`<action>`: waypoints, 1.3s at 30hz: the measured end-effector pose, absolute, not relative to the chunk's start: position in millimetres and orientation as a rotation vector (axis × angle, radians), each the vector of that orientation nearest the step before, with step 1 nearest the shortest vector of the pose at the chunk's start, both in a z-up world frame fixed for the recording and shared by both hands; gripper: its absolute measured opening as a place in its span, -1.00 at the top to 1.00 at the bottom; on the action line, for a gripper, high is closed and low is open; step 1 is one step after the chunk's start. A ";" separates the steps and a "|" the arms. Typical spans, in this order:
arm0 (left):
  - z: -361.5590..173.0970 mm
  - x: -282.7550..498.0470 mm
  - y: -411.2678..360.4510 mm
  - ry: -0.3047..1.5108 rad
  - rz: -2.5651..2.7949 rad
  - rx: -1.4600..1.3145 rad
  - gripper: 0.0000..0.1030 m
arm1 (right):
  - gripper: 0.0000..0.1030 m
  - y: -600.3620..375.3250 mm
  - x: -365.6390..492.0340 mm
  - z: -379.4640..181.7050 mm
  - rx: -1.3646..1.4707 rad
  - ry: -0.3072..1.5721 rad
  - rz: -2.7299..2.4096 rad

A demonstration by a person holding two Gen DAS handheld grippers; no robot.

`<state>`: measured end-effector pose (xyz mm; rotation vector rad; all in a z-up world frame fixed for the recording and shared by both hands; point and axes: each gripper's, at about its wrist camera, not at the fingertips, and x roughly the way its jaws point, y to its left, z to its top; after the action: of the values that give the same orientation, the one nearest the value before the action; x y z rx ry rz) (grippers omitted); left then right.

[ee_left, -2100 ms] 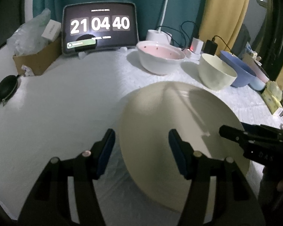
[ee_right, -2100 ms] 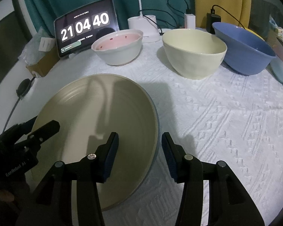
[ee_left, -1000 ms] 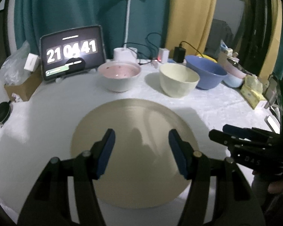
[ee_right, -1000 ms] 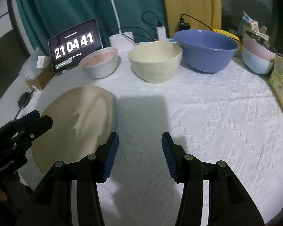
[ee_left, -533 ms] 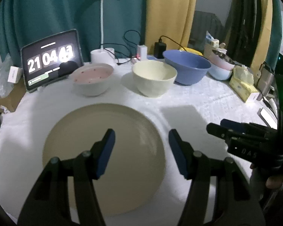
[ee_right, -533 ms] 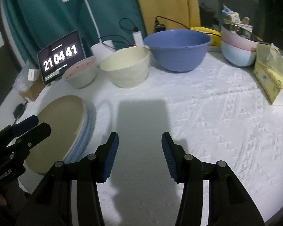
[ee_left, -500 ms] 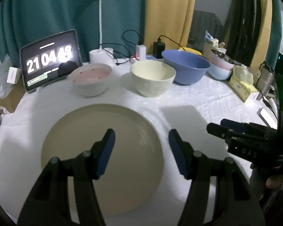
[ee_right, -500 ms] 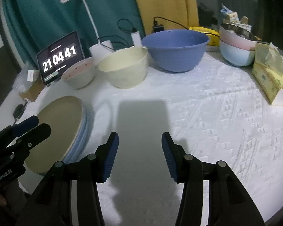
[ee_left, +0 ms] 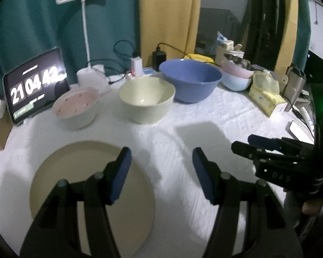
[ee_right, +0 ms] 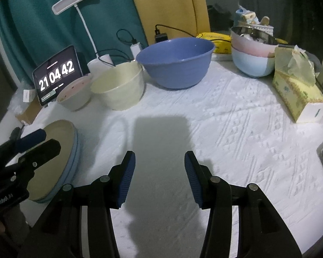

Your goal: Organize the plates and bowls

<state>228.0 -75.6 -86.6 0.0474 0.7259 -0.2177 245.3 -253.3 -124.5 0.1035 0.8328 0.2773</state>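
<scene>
A beige plate (ee_left: 75, 185) lies on the white tablecloth, on top of a light blue plate whose rim (ee_right: 74, 161) shows under it in the right wrist view. Behind stand a pink-lined bowl (ee_left: 75, 109), a cream bowl (ee_left: 146, 102) and a large blue bowl (ee_left: 190, 80). A pink bowl stacked in a pale blue bowl (ee_right: 253, 58) sits at the far right. My left gripper (ee_left: 160, 165) is open and empty above the plate's right edge. My right gripper (ee_right: 159, 172) is open and empty over bare cloth.
A tablet clock (ee_left: 34, 86), a desk lamp (ee_left: 86, 32), chargers and cables (ee_left: 137, 64) line the back. A tissue box (ee_right: 297, 94) stands at the right. A phone (ee_left: 299, 129) lies near the right edge. A cardboard box (ee_right: 25, 109) is at the left.
Both grippers have pulled back and swung right, away from the plate stack. The plates now lie flat on the cloth at the left, with both grippers open and empty.
</scene>
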 end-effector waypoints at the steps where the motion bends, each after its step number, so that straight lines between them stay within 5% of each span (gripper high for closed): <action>1: -84.6 230.1 -78.5 0.720 -0.223 0.053 -0.18 | 0.03 -255.9 246.7 -122.8 0.101 0.829 0.273; 39: -67.7 338.6 -134.5 0.624 -0.250 0.040 -0.17 | 0.03 -289.9 364.3 -89.0 0.079 0.733 0.189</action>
<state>338.6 -134.5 -67.7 0.0403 0.6243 -0.2497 364.3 -289.9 -89.0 0.0788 0.7331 0.1892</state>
